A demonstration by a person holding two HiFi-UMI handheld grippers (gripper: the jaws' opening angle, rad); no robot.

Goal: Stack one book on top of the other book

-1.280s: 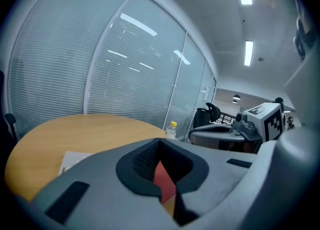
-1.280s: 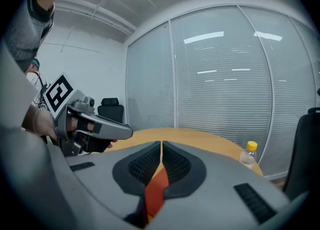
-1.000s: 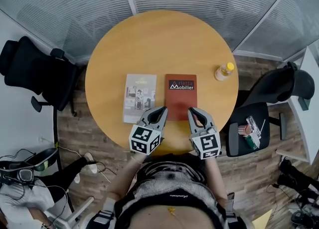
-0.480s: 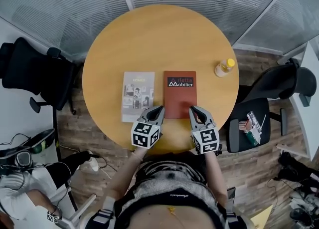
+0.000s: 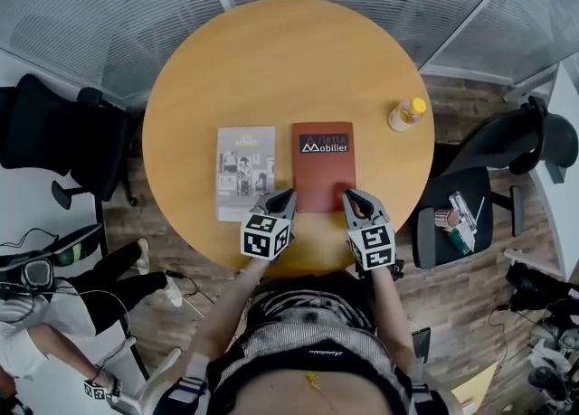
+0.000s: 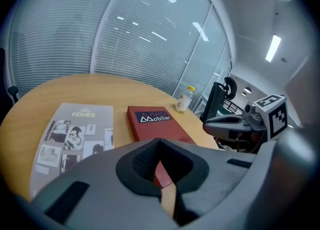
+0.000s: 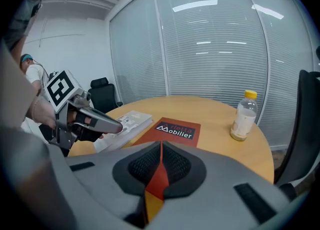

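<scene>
Two books lie side by side on the round wooden table (image 5: 271,61): a grey book with photos on its cover (image 5: 245,172) on the left and a red book with a dark title band (image 5: 323,165) on the right. My left gripper (image 5: 287,196) is shut and empty, its tips over the near left corner of the red book (image 6: 155,129), beside the grey book (image 6: 72,139). My right gripper (image 5: 349,196) is shut and empty over the near right corner of the red book (image 7: 172,128). Whether either touches a book I cannot tell.
A small clear bottle with a yellow cap (image 5: 406,116) stands near the table's right edge (image 7: 244,116). Black office chairs stand left (image 5: 54,133) and right (image 5: 507,146) of the table. A second person sits on the floor at lower left (image 5: 54,314).
Both grippers have sunk toward the table and reached a little further in, from hovering before the books' near edge to over the red book's near corners. The books have not moved.
</scene>
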